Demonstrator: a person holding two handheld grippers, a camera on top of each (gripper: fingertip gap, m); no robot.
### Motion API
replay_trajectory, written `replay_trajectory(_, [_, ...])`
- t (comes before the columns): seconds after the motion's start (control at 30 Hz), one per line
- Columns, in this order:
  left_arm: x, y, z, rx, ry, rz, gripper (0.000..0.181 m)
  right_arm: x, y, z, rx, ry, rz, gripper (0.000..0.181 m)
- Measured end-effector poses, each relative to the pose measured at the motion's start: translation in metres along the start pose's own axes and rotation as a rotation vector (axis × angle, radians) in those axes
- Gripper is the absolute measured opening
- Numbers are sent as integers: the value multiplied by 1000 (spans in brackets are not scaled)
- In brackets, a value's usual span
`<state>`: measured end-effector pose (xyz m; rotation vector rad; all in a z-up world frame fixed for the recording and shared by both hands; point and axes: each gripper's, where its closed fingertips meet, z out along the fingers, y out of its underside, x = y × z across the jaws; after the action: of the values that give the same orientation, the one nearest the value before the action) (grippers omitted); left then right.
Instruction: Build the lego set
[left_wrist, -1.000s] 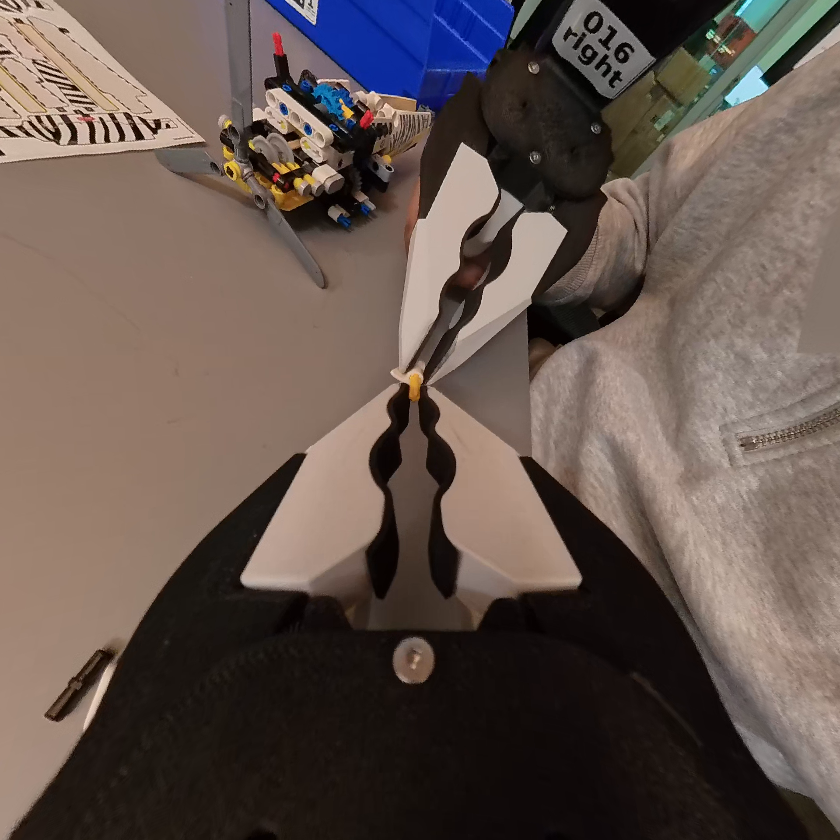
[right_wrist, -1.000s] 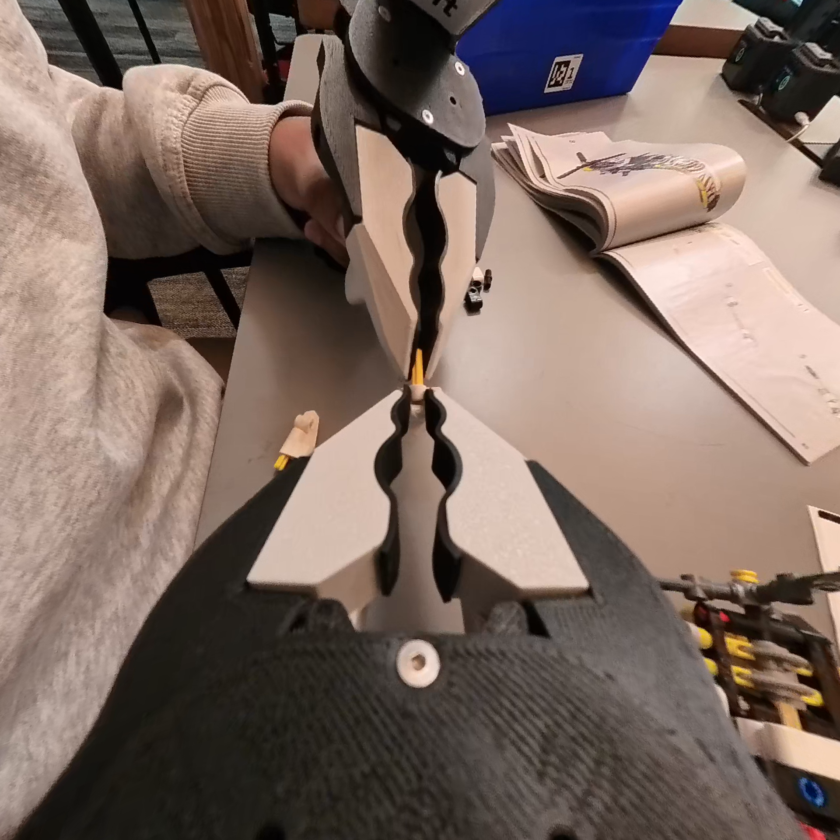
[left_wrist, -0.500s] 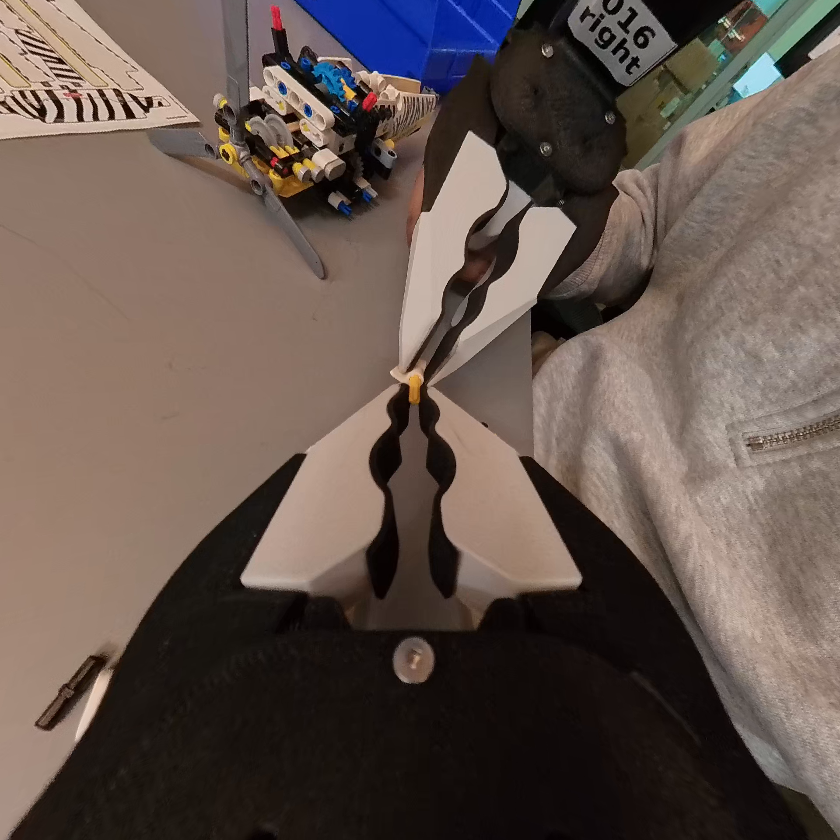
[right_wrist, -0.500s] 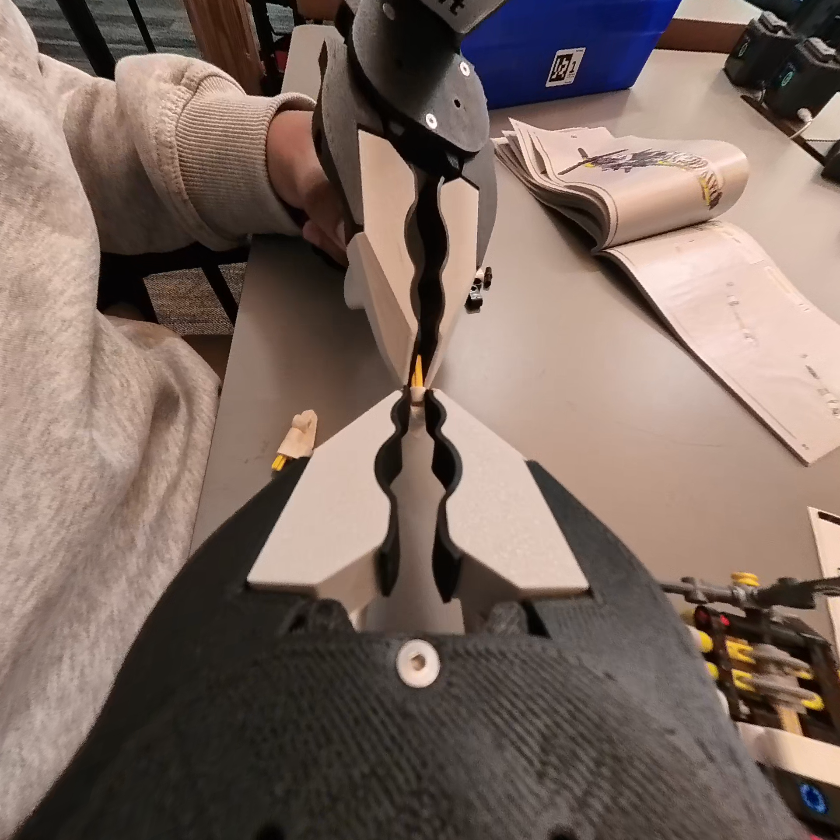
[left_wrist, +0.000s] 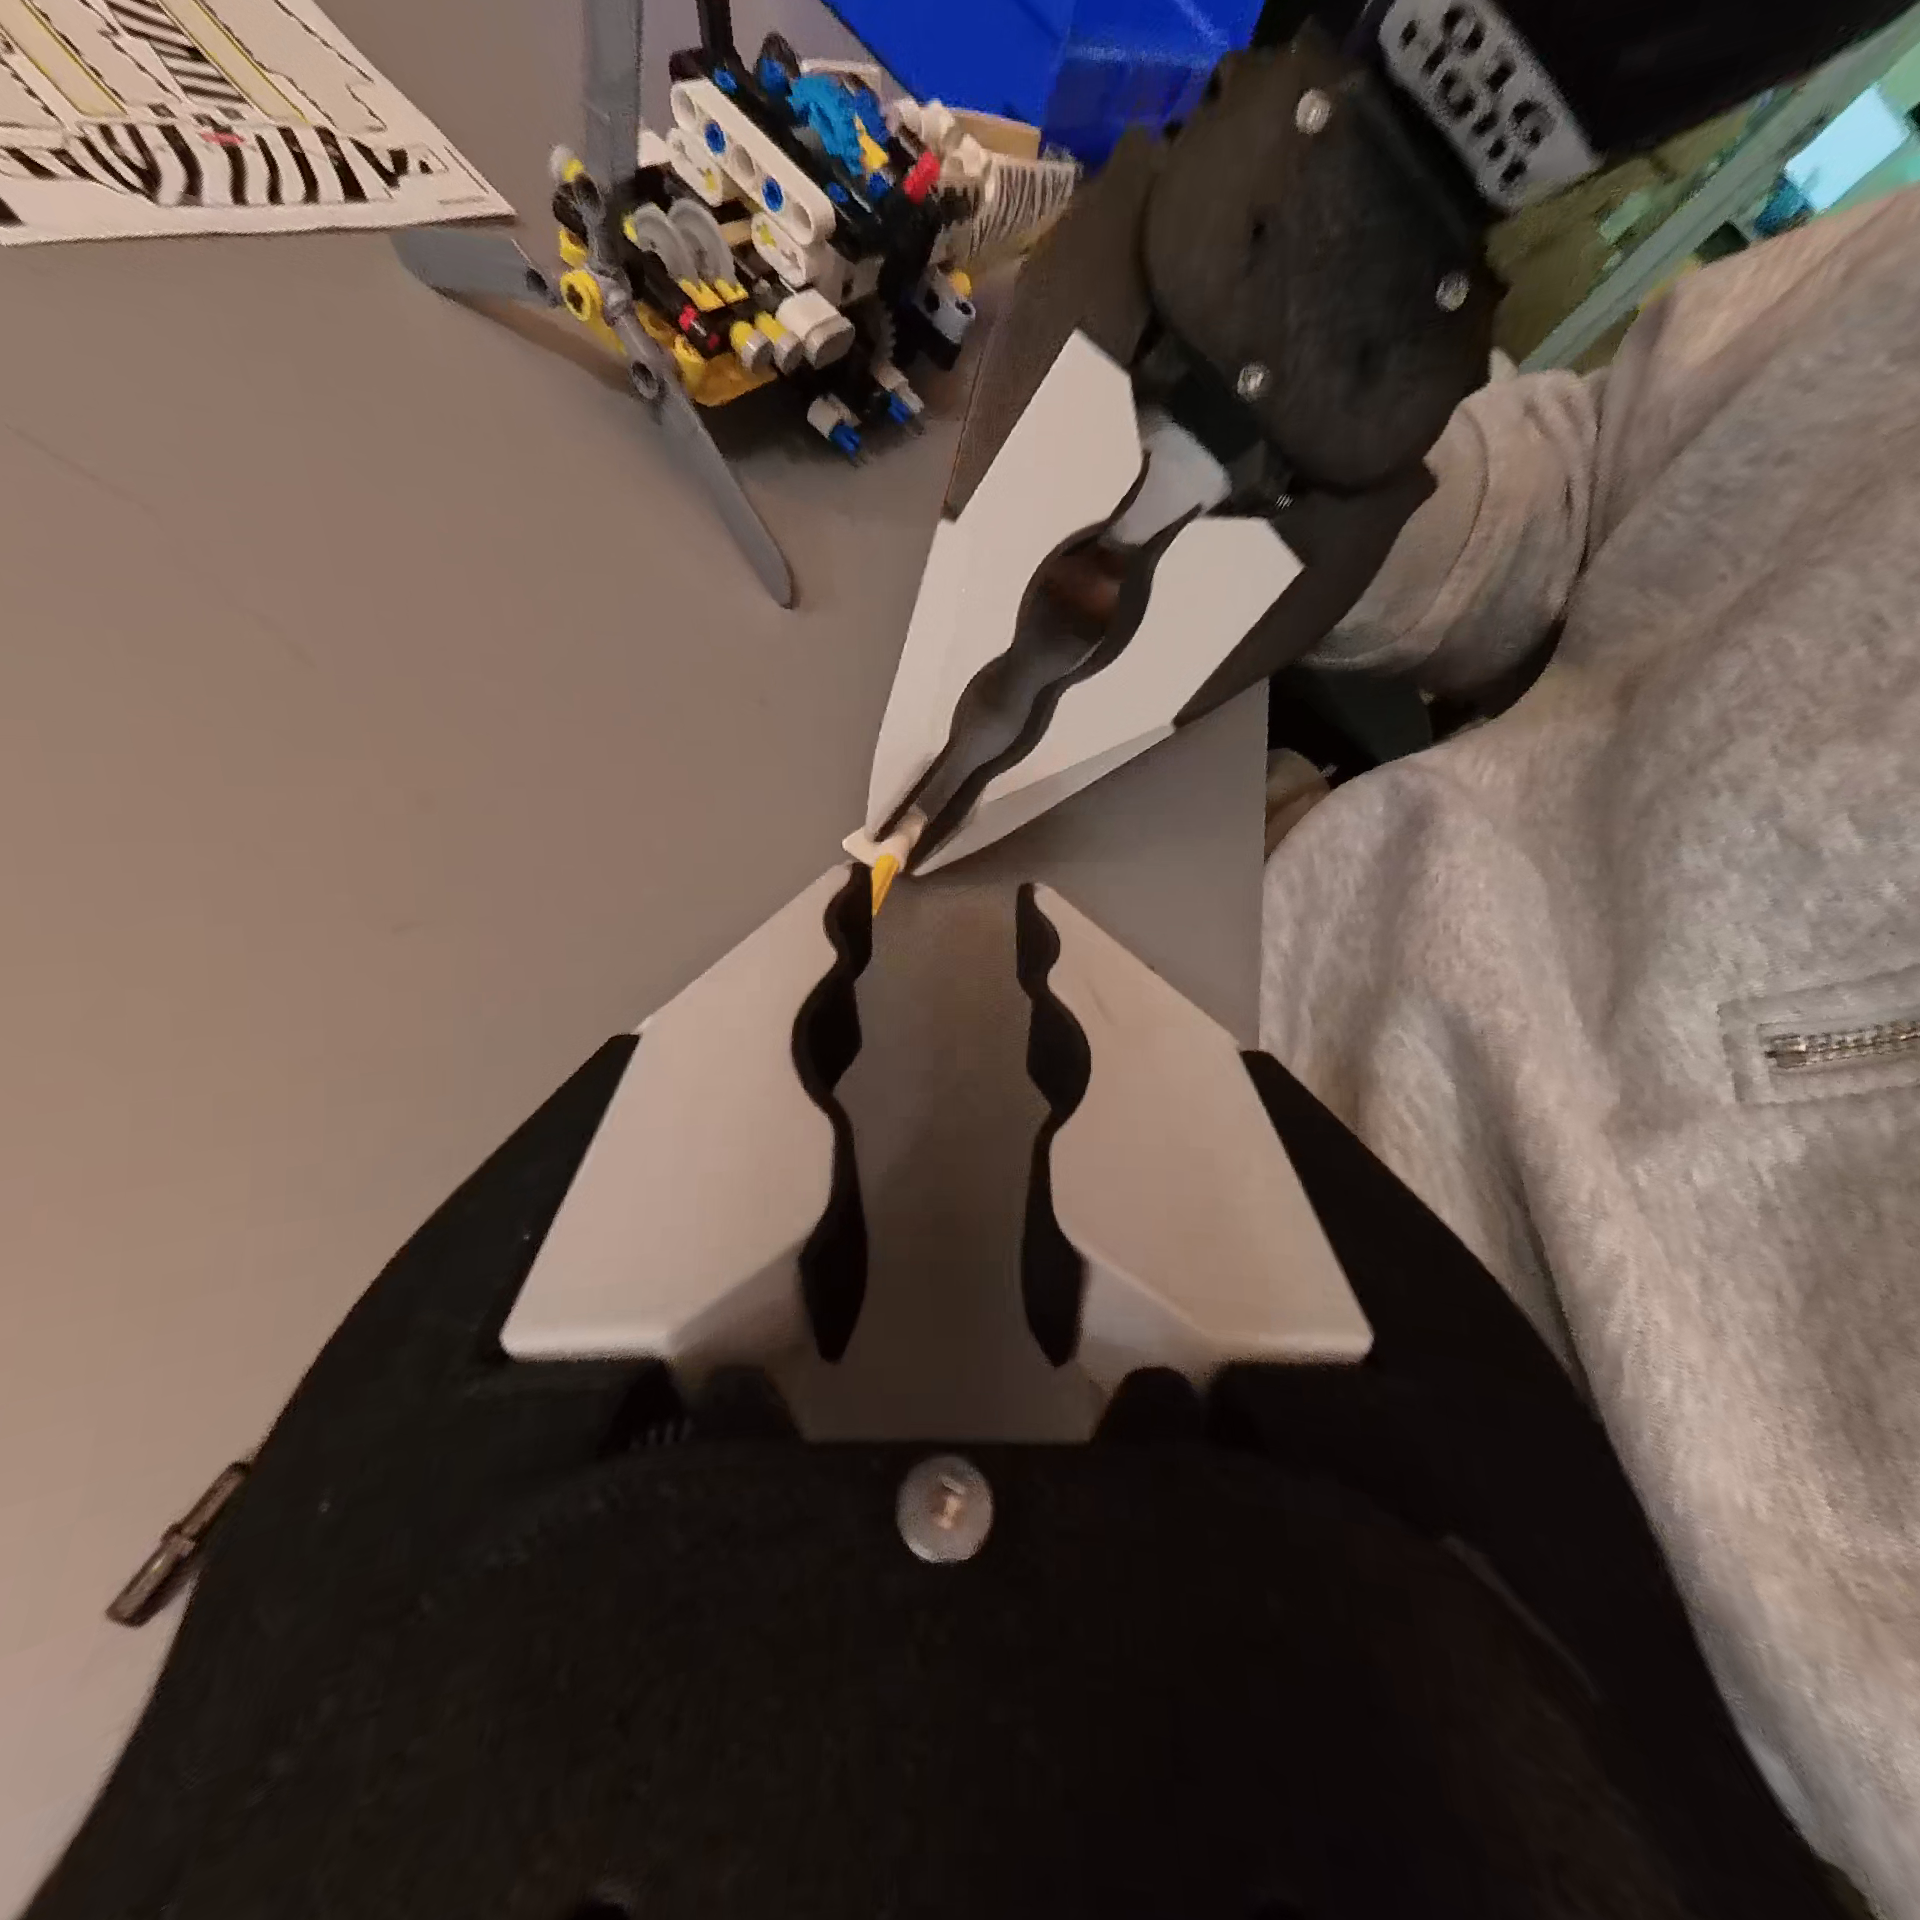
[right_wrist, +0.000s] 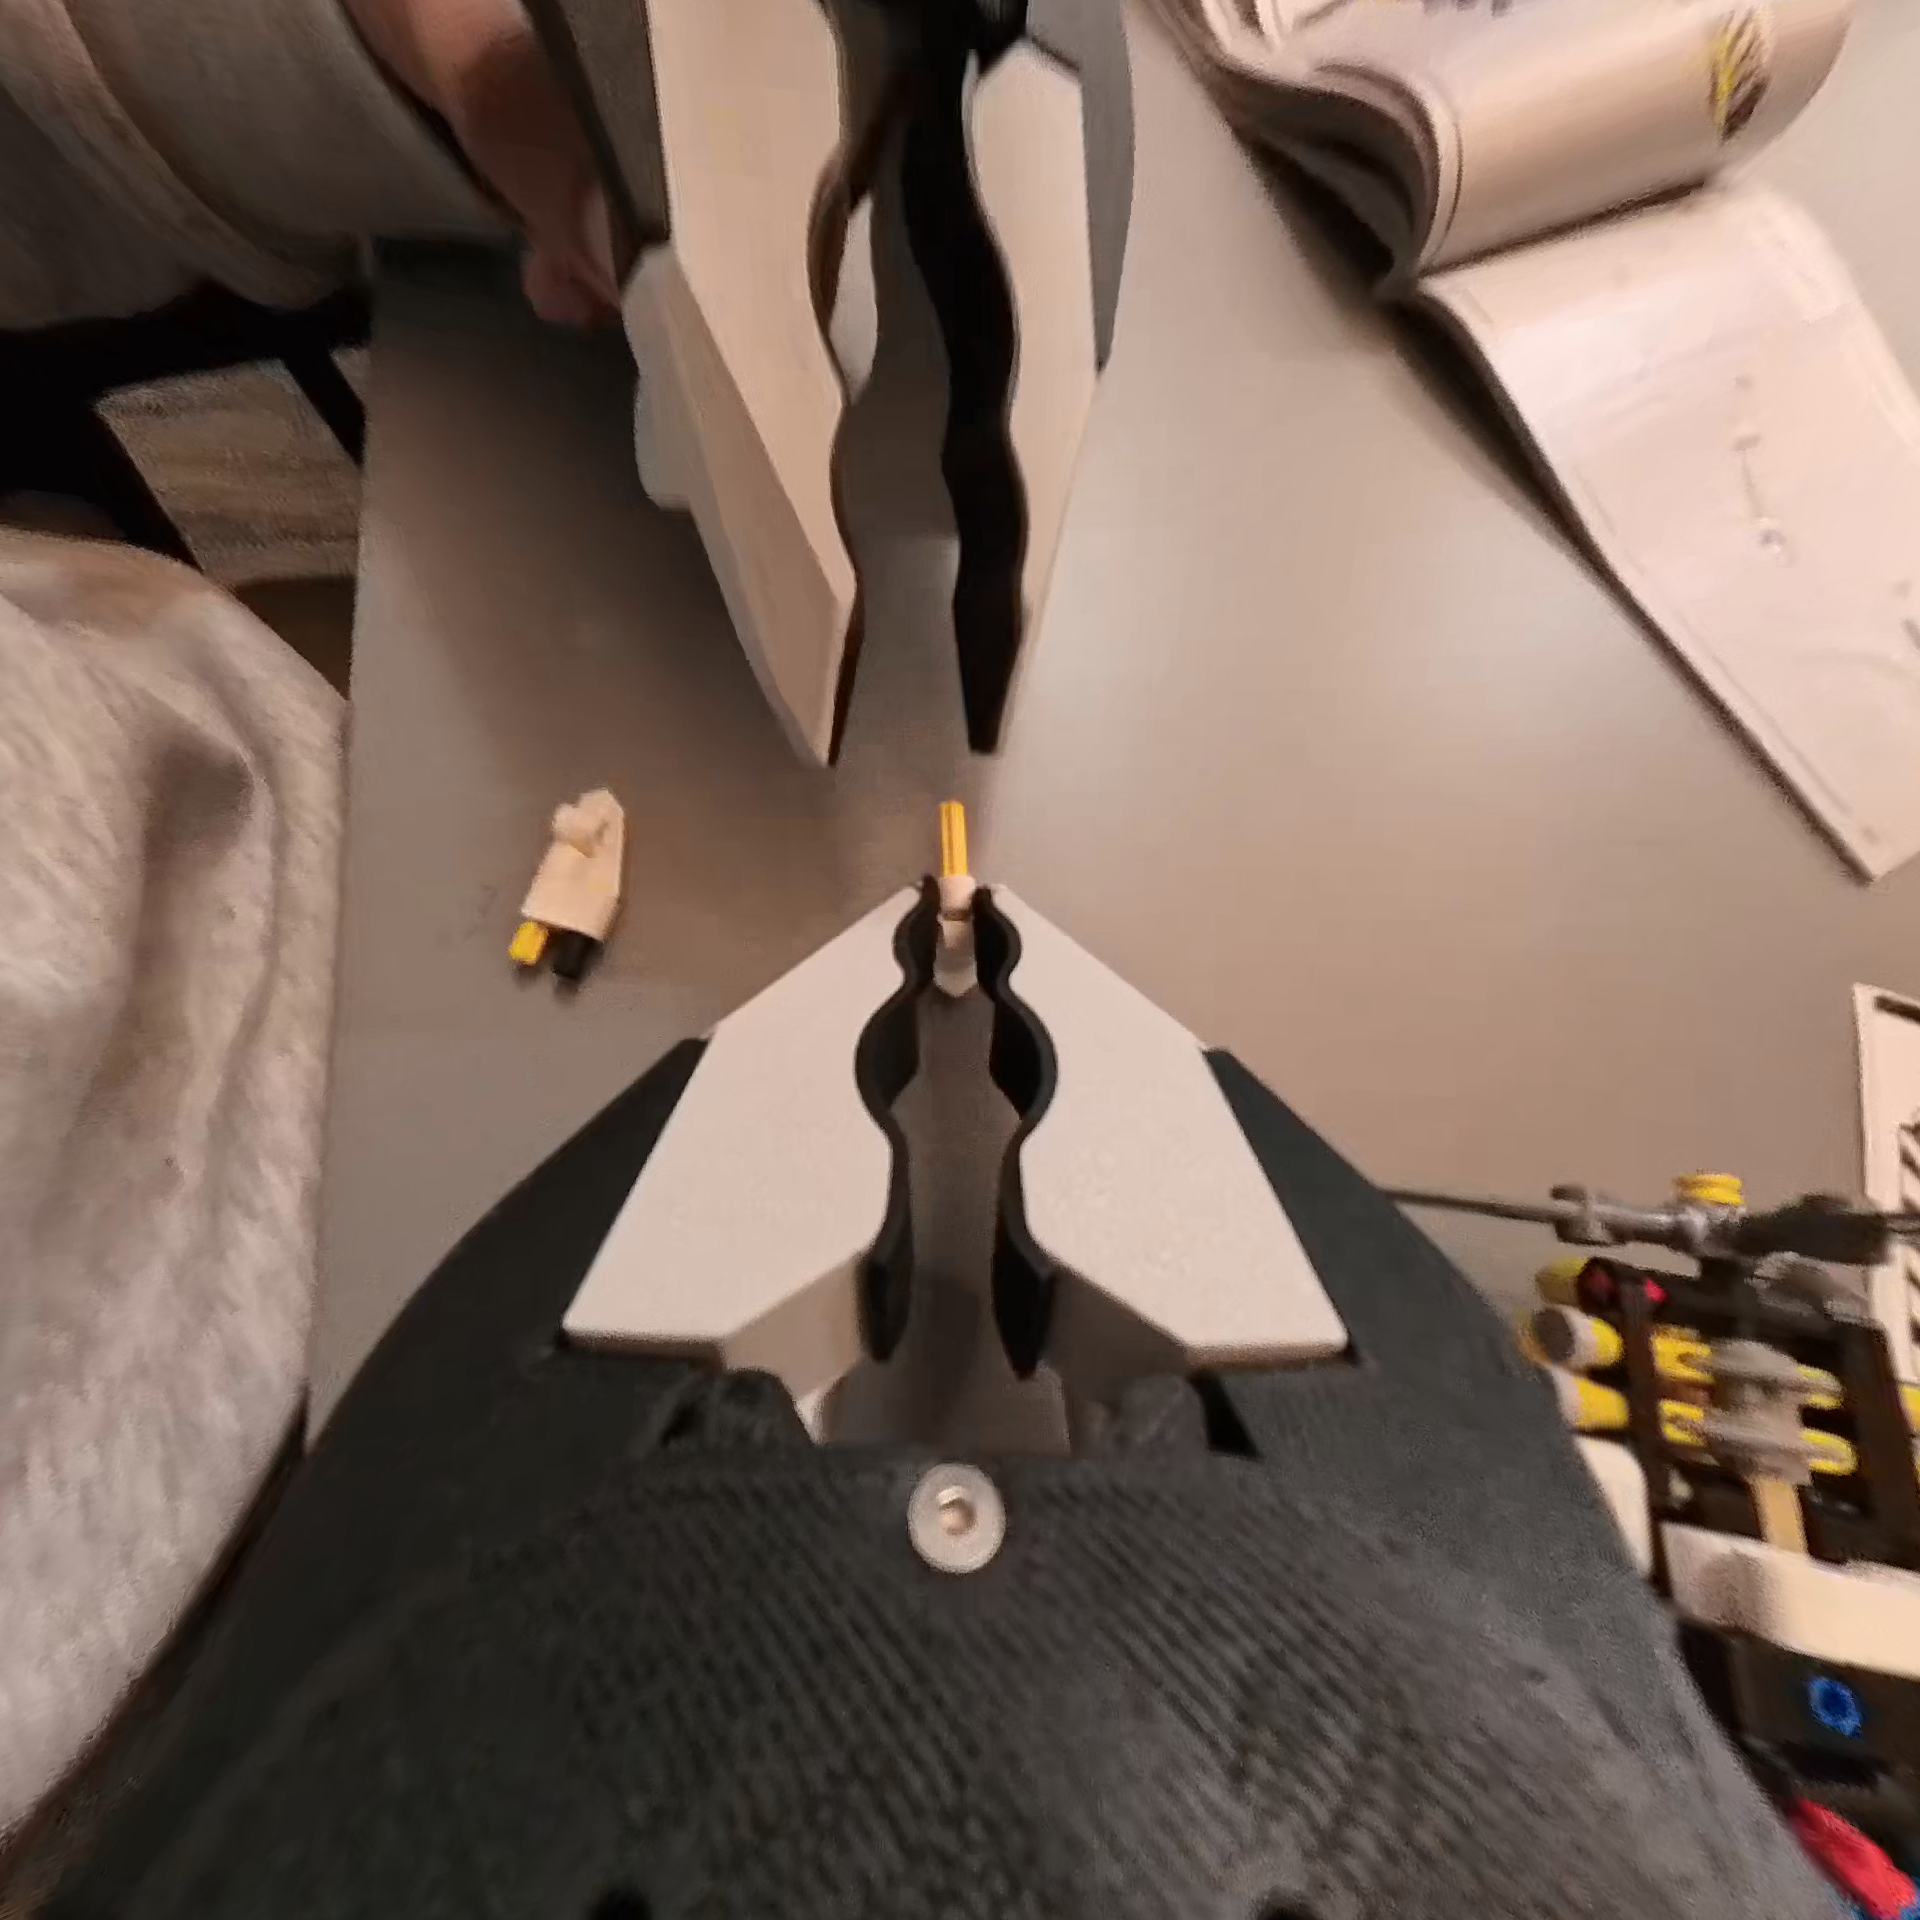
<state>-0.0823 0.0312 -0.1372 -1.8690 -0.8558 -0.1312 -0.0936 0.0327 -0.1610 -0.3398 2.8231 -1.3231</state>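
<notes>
My right gripper (right_wrist: 956, 894) is clamped on a small cream piece (right_wrist: 954, 920) with a thin yellow pin (right_wrist: 951, 836) poking out of its far end, held above the grey table (right_wrist: 1299, 644) near its edge. My left gripper (left_wrist: 940, 894) is spread wide and holds nothing, its fingertips just beside that pin. To do this step well, I judge I should keep the right grip firm and level so the pin does not twist loose, check that it sits fully in the cream piece, then carry the pair to the half-built model (left_wrist: 769, 270) and line it up squarely before pressing. The left wrist view gives me the model whole, far left on the table, with its long grey blades and a striped printed sheet (left_wrist: 208, 135) beyond it. The right wrist view shows only the model's edge at the near right, but it alone shows a second cream piece (right_wrist: 577, 883) with yellow and black ends lying to the left of my fingers, and the open instruction booklet (right_wrist: 1662, 364) far right. There it is plain the pin touches neither left finger.
</notes>
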Motion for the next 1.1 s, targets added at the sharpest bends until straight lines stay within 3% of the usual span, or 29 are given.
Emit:
replay_trajectory(0.23, [-9,-16,-11,122,-17,-45,25,-5,2,1,-3,-39,-8,5])
replay_trajectory(0.37, [-11,-29,-23,238,-5,-60,25,-6,2,0,1,-44,-10,20])
replay_trajectory(0.7, [-18,-53,-57,471,-57,5,21,6,-9,-10,96,-2,54,29])
replay_trajectory(0.9, [-21,-55,-65,512,-52,-8,21,12,-16,-19,167,27,66,28])
replay_trajectory(1.1, [-20,-53,-60,487,-38,-9,21,6,-7,-9,82,20,27,20])
